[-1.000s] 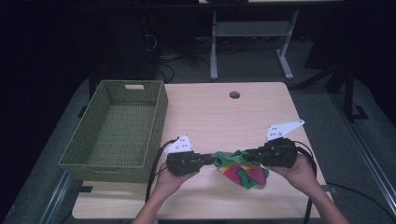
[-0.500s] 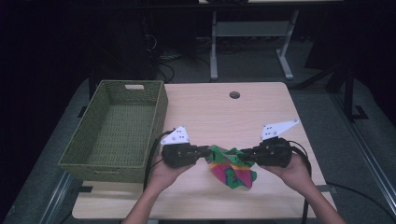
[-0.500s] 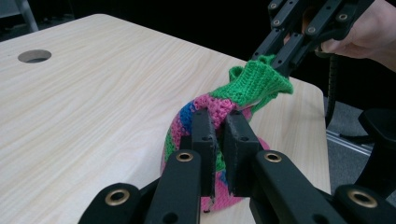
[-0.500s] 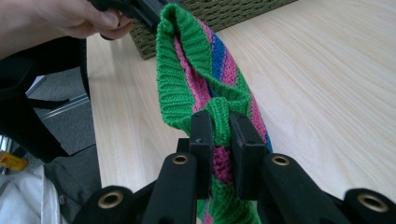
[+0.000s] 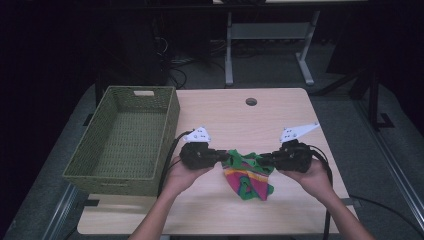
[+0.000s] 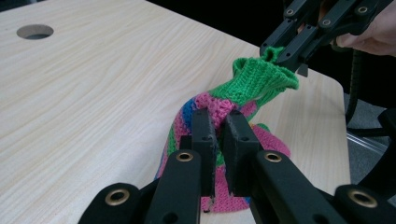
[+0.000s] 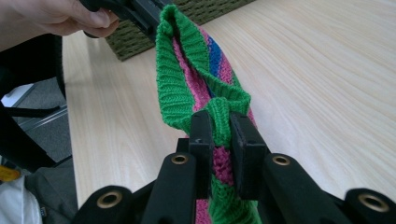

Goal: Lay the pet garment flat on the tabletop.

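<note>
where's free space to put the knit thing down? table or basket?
Both work. The basket looks bare inside. The table is bare between the basket, the round hole and the far edge, also along the near edge. Crowded only mid-table, where the left gripper and right gripper are each shut on the knit piece.

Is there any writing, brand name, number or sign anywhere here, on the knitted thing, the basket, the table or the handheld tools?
None can be read.
knitted piece: coloured stripes, no label visible.
green basket: plain weave, no tag visible.
table: bare wood grain and a round hole.
left tool and right tool: black, no markings; their white top plates in the high view show dots too small to read.
</note>
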Demonstrator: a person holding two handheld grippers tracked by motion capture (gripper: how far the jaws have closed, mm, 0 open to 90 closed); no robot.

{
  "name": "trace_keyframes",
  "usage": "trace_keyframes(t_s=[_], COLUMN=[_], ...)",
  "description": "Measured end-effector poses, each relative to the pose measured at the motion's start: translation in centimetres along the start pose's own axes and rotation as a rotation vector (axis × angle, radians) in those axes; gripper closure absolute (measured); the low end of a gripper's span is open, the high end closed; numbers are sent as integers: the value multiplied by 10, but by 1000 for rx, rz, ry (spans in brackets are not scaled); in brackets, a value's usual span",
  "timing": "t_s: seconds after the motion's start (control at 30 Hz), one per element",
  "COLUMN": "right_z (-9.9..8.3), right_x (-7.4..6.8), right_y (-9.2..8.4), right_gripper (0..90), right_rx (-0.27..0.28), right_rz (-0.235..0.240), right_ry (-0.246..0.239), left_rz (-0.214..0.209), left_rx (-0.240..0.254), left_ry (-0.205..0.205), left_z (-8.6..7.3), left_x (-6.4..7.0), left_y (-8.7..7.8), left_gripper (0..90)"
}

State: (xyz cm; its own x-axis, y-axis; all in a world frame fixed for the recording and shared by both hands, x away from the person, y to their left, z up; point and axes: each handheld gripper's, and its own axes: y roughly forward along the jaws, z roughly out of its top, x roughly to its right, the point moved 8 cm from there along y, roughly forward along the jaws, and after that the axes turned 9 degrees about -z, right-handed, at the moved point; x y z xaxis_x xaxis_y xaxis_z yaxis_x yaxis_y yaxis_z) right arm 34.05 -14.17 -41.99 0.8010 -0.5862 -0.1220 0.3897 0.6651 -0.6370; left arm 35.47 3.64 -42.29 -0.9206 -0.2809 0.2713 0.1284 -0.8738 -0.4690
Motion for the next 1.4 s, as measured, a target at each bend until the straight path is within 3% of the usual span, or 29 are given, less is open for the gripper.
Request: trace_keyframes(t_s=[0.27,0.97,1.1,1.2,1.23,1.27,1.33,1.4], right_z=[0,9,12,20,23,32,46,56], right_x=[11,25,30,44,50,67,90,108], right_y=[3,6,8,13,14,18,20,19], right_gripper=[797,795,795,789,781,743,663,607], right_rx=[-16,-37,-52,-57,-59,-52,-30,-2], right_rz=[-6,11,12,-20,-43,-102,-178,-234], right_ry=[2,3,7,4,2,24,63,103], left_rz=[-5,16,33,91,165,190,230,238], left_rx=[9,14,3,26,55,66,80,80], left_ry=[-52,-61,-89,-112,-130,-138,-139,-138], left_z=[-1,9,10,17,23,27,32,33], left_x=[-9,-22,-32,-47,-58,-63,-71,-72], left_y=[6,7,12,16,17,18,18,19], left_gripper=[836,834,835,818,768,657,607,586])
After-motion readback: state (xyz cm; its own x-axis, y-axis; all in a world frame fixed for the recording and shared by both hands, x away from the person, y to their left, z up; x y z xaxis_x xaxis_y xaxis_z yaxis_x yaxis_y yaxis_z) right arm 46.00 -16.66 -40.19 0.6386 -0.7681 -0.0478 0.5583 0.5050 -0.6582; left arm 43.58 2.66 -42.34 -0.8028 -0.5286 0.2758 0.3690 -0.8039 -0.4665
